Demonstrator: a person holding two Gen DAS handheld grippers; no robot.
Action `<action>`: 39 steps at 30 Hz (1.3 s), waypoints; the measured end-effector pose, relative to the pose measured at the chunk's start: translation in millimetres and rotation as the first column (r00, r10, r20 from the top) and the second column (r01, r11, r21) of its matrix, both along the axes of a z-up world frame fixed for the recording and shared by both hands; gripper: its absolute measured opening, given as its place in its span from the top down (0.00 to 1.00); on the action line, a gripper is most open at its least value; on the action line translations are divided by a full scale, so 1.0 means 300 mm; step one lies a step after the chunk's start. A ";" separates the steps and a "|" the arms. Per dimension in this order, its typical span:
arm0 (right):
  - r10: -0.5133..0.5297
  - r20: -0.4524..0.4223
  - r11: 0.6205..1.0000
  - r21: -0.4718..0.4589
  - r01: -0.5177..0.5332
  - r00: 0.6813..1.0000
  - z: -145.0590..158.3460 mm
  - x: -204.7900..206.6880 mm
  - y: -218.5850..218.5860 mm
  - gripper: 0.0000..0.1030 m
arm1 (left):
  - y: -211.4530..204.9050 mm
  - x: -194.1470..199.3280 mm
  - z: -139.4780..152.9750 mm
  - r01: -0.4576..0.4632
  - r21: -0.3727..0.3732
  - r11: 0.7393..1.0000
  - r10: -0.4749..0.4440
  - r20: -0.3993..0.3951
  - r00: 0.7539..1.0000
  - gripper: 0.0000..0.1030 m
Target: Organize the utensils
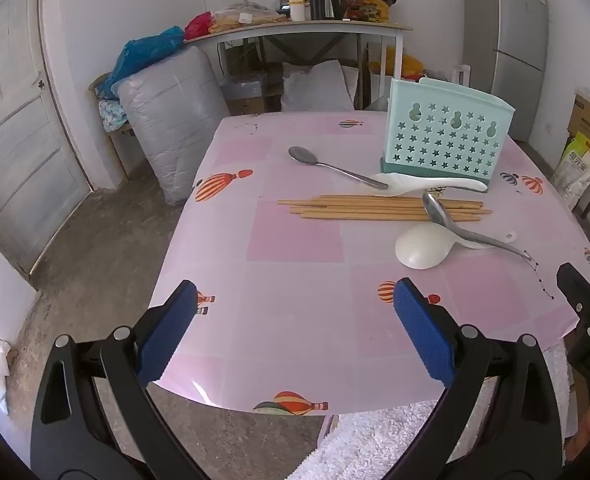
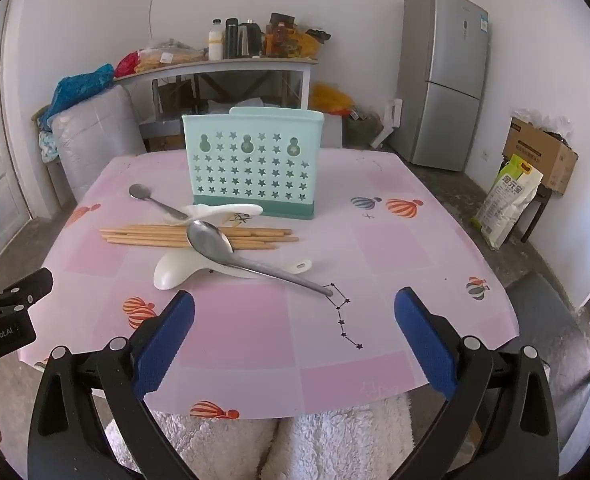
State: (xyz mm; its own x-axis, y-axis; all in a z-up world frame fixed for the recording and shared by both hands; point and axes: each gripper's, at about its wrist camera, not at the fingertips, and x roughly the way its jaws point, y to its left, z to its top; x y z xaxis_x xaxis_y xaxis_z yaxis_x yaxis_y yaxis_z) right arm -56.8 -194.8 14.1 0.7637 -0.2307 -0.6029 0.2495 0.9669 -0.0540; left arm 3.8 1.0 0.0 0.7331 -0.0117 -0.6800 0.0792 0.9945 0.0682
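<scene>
The left claw [image 1: 295,328] fills the lower part of the frame, its two blue pads [image 1: 167,332] spread wide with nothing between them. At the right edge a part of the right claw [image 1: 587,316] is seen. The desk [image 1: 295,340] has a pink cloth with balloon pictures. In the upper right stands a mint green utensil holder [image 1: 447,136] with star holes. Before it lies a metal spoon [image 1: 331,164] whose handle touches a white spoon [image 1: 427,184]. Below them is a bundle of wooden chopsticks [image 1: 379,208]. A second metal spoon [image 1: 463,228] lies across the chopsticks and a white rice paddle [image 1: 419,252].
</scene>
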 end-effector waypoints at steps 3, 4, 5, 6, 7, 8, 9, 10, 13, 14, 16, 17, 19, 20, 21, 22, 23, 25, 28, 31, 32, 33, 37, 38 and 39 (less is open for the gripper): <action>0.002 0.000 1.000 0.003 -0.002 1.000 0.001 0.005 -0.005 0.05 | 0.002 0.000 -0.001 0.001 -0.002 1.000 -0.001 0.000 1.000 0.08; 0.002 0.001 1.000 0.004 -0.002 1.000 0.002 0.004 -0.004 0.05 | 0.002 0.000 -0.001 0.001 -0.001 1.000 -0.001 -0.002 1.000 0.08; 0.002 0.000 1.000 0.004 -0.002 1.000 0.002 0.004 -0.003 0.05 | 0.003 0.001 0.000 0.001 0.000 1.000 -0.001 -0.001 1.000 0.08; 0.002 0.001 1.000 0.004 -0.002 1.000 0.003 0.005 -0.003 0.05 | 0.003 0.001 0.000 0.001 0.000 1.000 -0.001 0.000 1.000 0.08; 0.002 0.002 1.000 0.003 -0.002 1.000 0.002 0.005 -0.003 0.05 | 0.004 0.001 0.000 0.000 -0.001 1.000 0.000 -0.001 1.000 0.08; 0.002 0.003 1.000 0.003 -0.002 1.000 0.002 0.005 -0.002 0.05 | 0.006 0.003 0.001 0.000 -0.002 1.000 0.000 0.000 1.000 0.08; 0.003 0.004 1.000 0.002 -0.003 1.000 0.002 0.006 -0.001 0.05 | 0.005 0.001 0.001 0.000 -0.002 1.000 0.000 0.000 1.000 0.08; 0.003 0.006 1.000 0.002 -0.003 1.000 0.003 0.004 -0.002 0.05 | 0.005 0.002 0.001 0.000 -0.001 1.000 0.000 0.001 1.000 0.08; 0.003 0.007 1.000 0.002 -0.003 1.000 0.004 0.003 -0.001 0.05 | 0.004 0.001 0.003 0.003 0.000 1.000 -0.003 0.004 1.000 0.08; 0.004 0.006 1.000 0.002 -0.004 1.000 0.005 0.003 -0.001 0.05 | 0.005 0.002 0.002 0.004 0.001 1.000 -0.004 0.004 1.000 0.08; 0.002 0.007 1.000 0.002 -0.002 1.000 0.005 0.002 -0.001 0.05 | 0.003 0.001 0.002 0.002 0.000 1.000 -0.002 0.003 1.000 0.08; 0.003 0.007 1.000 0.002 -0.003 1.000 0.005 0.002 -0.001 0.05 | 0.003 0.001 0.002 0.002 0.001 1.000 -0.002 0.004 1.000 0.08; 0.003 0.006 1.000 0.002 -0.004 1.000 0.005 0.002 -0.001 0.05 | 0.003 0.002 0.002 0.001 0.000 1.000 -0.001 0.004 1.000 0.08; 0.003 0.006 1.000 0.001 -0.003 1.000 0.005 0.002 0.000 0.05 | 0.002 0.001 0.001 0.002 0.000 1.000 -0.002 0.003 1.000 0.08; 0.003 0.006 1.000 0.002 -0.003 1.000 0.005 0.002 0.000 0.05 | 0.003 0.001 0.001 0.001 -0.001 1.000 -0.001 0.002 1.000 0.08; 0.004 0.006 1.000 0.002 -0.004 1.000 0.005 0.002 0.000 0.05 | 0.002 0.001 0.001 0.001 0.000 1.000 -0.001 0.003 1.000 0.08; 0.003 0.006 1.000 0.002 -0.003 1.000 0.005 0.002 -0.001 0.05 | 0.001 0.001 0.000 0.002 0.001 1.000 -0.002 0.004 1.000 0.08; 0.003 0.007 1.000 0.002 -0.003 1.000 0.005 0.002 0.000 0.05 | 0.001 -0.001 0.001 0.001 0.003 1.000 -0.001 0.005 1.000 0.08; 0.003 0.007 1.000 0.003 -0.003 1.000 0.004 0.002 0.000 0.05 | 0.001 -0.001 0.000 0.001 0.001 1.000 -0.001 0.004 1.000 0.08; 0.003 0.007 1.000 0.002 -0.003 1.000 0.004 0.003 0.000 0.05 | 0.001 -0.001 0.000 0.002 0.002 1.000 -0.002 0.004 1.000 0.08; 0.003 0.007 1.000 0.003 -0.003 1.000 0.004 0.003 0.000 0.05 | 0.001 -0.001 0.001 0.002 0.003 1.000 -0.002 0.005 1.000 0.08; 0.004 0.007 1.000 0.003 -0.004 1.000 0.004 0.003 0.000 0.05 | 0.002 0.000 0.000 0.001 0.003 1.000 -0.001 0.004 1.000 0.08; 0.005 0.006 1.000 0.003 -0.005 1.000 0.002 0.002 0.004 0.05 | 0.003 -0.002 -0.004 0.001 0.002 1.000 -0.001 -0.001 1.000 0.08; 0.005 0.006 1.000 0.004 -0.005 1.000 0.002 0.002 0.004 0.05 | 0.003 -0.003 -0.006 0.002 0.002 1.000 -0.002 -0.003 1.000 0.08; 0.005 0.005 1.000 0.005 -0.005 1.000 0.002 0.002 0.004 0.05 | 0.007 -0.005 -0.010 0.001 0.002 1.000 -0.001 -0.004 1.000 0.08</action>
